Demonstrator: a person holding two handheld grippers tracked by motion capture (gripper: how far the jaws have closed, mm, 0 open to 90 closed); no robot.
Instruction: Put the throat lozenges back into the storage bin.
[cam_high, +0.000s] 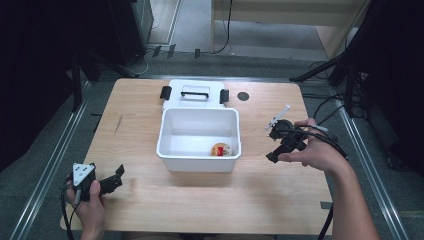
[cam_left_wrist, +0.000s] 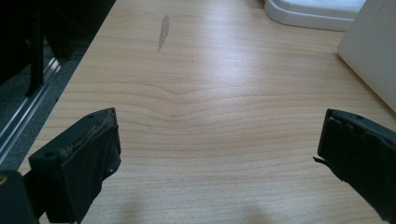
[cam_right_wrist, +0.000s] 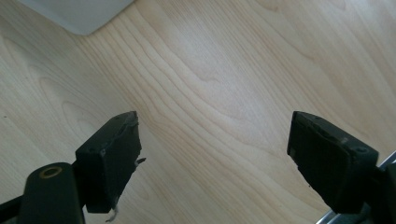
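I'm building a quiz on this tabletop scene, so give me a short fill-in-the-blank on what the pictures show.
1. The white plastic bin on the wooden table holds one small ____ item.
2. The white lid with a black handle lies ____ the bin.
3. The left gripper has its jaws ____.
4. The right gripper grips ____.

Missing words: round; behind; open; nothing

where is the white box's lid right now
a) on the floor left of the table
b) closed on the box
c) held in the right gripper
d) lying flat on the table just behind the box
d: in the high view the lid, with its black handle and side latches, lies flat on the table right behind the open white box, and the right gripper stands open with nothing between its jaws.
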